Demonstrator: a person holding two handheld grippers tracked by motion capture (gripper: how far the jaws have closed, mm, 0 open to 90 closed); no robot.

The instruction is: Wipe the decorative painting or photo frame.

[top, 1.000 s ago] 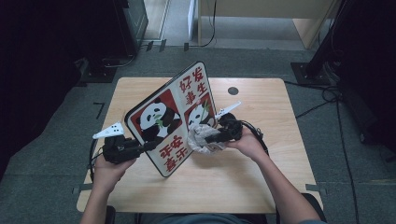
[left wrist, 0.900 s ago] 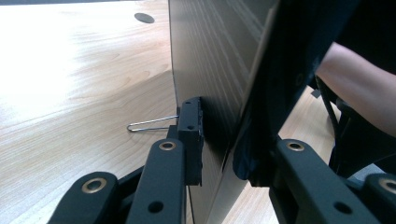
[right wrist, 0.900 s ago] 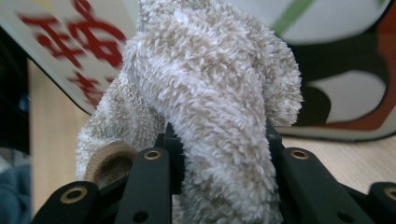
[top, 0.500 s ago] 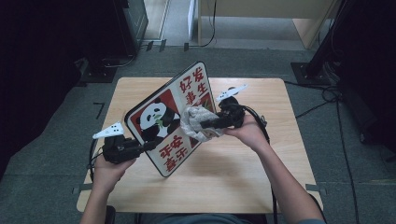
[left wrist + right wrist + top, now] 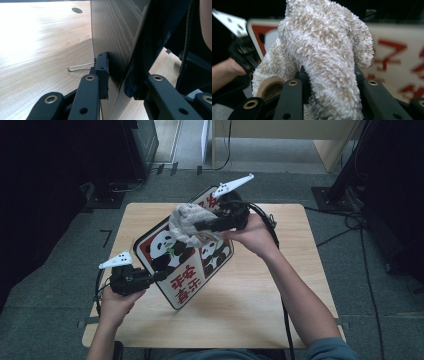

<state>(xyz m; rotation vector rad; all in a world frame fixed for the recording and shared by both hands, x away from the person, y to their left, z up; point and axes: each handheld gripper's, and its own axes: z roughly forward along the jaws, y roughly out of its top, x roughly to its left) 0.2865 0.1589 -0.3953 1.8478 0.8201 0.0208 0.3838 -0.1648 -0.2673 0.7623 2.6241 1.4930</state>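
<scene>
a person at a wooden table (image 5: pixel 300 285) props a panda sign (image 5: pixel 186 254) up at a tilt, its lower edge resting near the middle of the tabletop, upper corner reaching toward the far edge. left gripper (image 5: pixel 150 279) is clamped on the sign's near-left edge; in the left gripper view the jaws (image 5: pixel 120 82) pinch the thin board betw. them, w/ a wire loop (image 5: pixel 80 67) lying on the wood just behind. that grip looks meant to steady the board so it can take pressure. right gripper (image 5: pixel 200 226), held over the sign's upper part toward the far edge, is closed tight on a fluffy beige cloth (image 5: pixel 186 222); the right gripper view shows the cloth (image 5: pixel 324 57) bulging out betw. the jaws, printed face right behind it. cloth sits against or just off the sign's face, can't tell which. likely a wipe-down of the sign, one hand bracing, the other rubbing.
</scene>
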